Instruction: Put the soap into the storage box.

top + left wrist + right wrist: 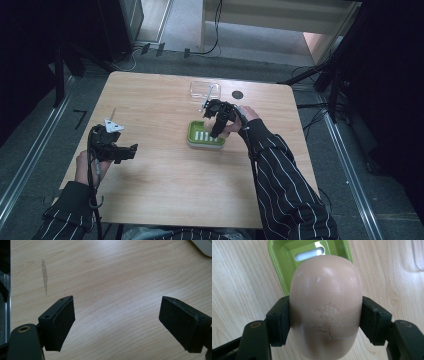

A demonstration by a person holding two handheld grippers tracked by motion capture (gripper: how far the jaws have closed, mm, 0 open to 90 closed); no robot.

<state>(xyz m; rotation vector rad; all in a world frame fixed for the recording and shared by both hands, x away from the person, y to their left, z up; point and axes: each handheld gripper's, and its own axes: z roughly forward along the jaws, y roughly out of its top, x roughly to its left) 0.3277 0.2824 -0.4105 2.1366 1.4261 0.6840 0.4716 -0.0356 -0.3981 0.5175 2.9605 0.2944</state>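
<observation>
Right hand-held gripper (325,317) clamped on beige soap (325,307) over green soap dish (279,255), clear lid (204,89) beyond.

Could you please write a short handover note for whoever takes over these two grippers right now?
Right gripper: shut on the beige soap bar, held above the near edge of the green soap dish.
Left gripper: open, nothing between its pads, over bare wooden table at the left side.
Clear plastic lid lies behind the dish, next to a small black disc.
Done: soap is gripped.
Left: it looks as though the soap goes into the dish; lower it in, then release.
</observation>
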